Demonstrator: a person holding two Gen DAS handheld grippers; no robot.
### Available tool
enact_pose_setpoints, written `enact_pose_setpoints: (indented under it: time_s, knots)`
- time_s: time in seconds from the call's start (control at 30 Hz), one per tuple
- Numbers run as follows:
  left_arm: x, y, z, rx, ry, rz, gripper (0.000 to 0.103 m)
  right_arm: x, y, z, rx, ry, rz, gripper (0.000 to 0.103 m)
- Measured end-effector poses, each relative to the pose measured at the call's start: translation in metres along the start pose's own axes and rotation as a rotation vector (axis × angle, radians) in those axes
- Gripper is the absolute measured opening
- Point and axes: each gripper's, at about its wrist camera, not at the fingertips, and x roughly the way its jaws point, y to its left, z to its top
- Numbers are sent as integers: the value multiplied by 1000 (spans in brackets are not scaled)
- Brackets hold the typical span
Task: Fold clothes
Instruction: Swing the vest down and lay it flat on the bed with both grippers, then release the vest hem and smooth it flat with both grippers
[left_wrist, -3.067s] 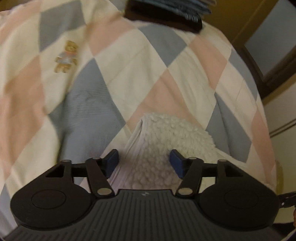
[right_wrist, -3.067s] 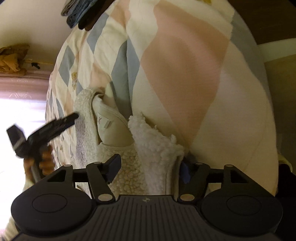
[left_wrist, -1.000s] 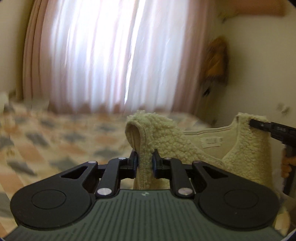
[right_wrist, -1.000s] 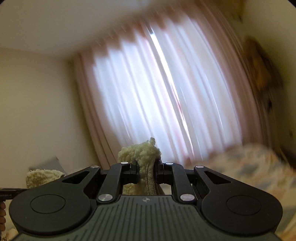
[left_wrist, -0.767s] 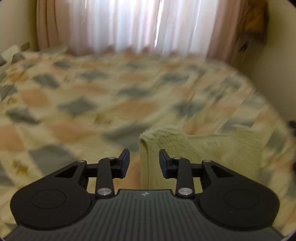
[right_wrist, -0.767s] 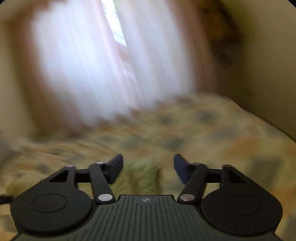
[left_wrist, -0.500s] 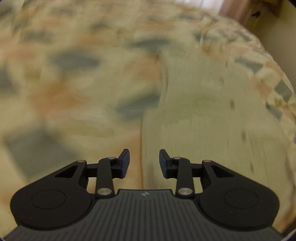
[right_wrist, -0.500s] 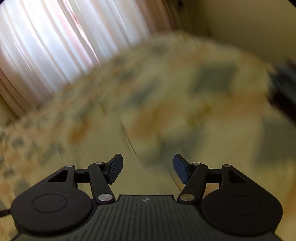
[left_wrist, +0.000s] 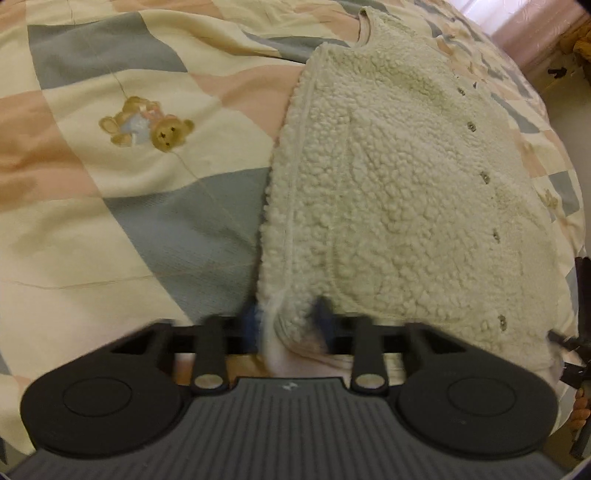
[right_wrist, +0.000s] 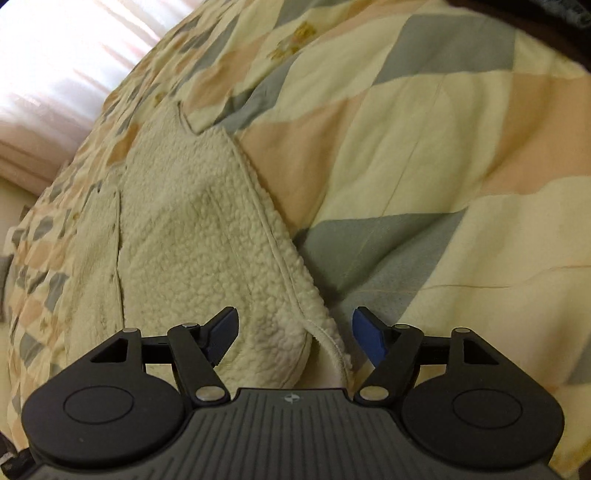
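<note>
A cream fleece vest (left_wrist: 406, 184) with a row of snaps lies spread flat on the patchwork quilt (left_wrist: 110, 221). My left gripper (left_wrist: 286, 321) points steeply down at the vest's near left corner. Its blurred jaws are closing, with the fleece edge bunched between the pads. In the right wrist view the vest (right_wrist: 192, 240) runs away toward the window. My right gripper (right_wrist: 293, 328) stands open over the vest's near right corner. That corner lies loose between the blue fingertips (right_wrist: 365, 332), touching neither.
The quilt (right_wrist: 443, 147) covers the bed on all sides, with a teddy bear motif (left_wrist: 147, 123) left of the vest. The other gripper and a hand (left_wrist: 580, 332) show at the right edge. Dark folded clothes (right_wrist: 554, 14) sit at the far corner. Bright curtains (right_wrist: 55, 74) hang behind.
Both grippers came down from holding the vest up before the curtains to the bed. The vest now lies flat. The right jaws opened and let go; the left opened, then closed on the corner.
</note>
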Motion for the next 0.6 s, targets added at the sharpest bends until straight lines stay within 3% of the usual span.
enact_pose_setpoints:
  time_s: [0.03, 0.07, 0.1, 0.23, 0.33, 0.47, 0.6]
  knots:
    - [-4, -3, -1, 11, -17, 8, 8, 5, -3, -3, -1, 20, 11, 33]
    - [-11, -6, -2, 26, -39, 14, 7, 5, -6, -5, 2, 31, 44, 17]
    - [-23, -10, -3, 49, -68, 16, 7, 2, -7, -6, 11, 28, 68, 11]
    - [-69, -22, -5, 111, -179, 27, 7, -37, -7, -1, 62, -7, 161, 8]
    - [-69, -24, -11, 149, -185, 84, 7, -59, -12, 2, 93, 3, 211, 7]
    - [-26, -19, -29, 167, -80, 172, 10, -38, -21, -7, 44, 57, 122, 8]
    - [-42, -28, -33, 174, -120, 236, 15, -20, -26, -11, 75, 81, 56, 16]
